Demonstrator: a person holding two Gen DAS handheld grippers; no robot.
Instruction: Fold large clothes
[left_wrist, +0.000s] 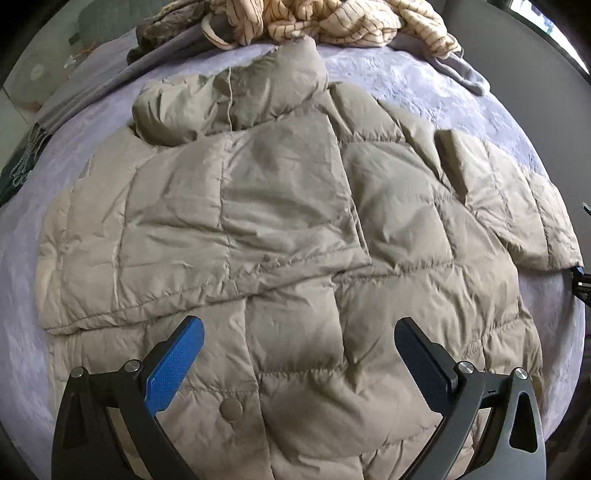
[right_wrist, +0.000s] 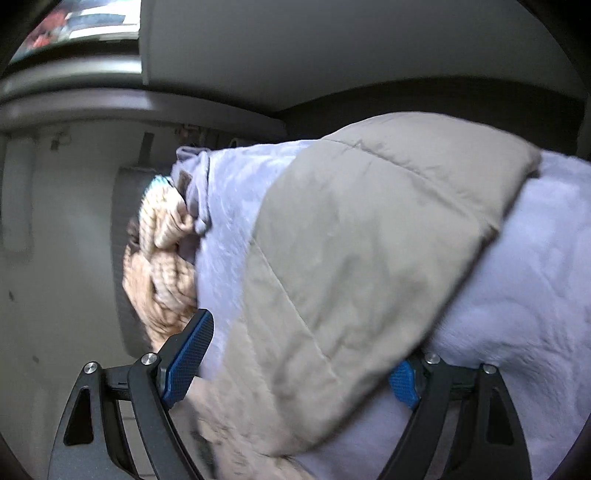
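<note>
Where it lies flat, quilted tan jacket (left_wrist: 288, 221) (puffy) wrinkles

Lavender bedspread (left_wrist: 424, 85) covering the bed; cream striped garment (left_wrist: 332, 18) heaped at twelve o'clock over grey cloth (left_wrist: 458, 70).

The jacket (left_wrist: 280, 229) lies spread on the bedcover (left_wrist: 424, 85), with heaped clothes (left_wrist: 332, 22) behind it.

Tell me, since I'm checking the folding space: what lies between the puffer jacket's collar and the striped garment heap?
Almost nothing: in the left wrist view the puffer jacket collar reaches the striped garment heap's edge, with only lavender bedcover beside it.
</note>
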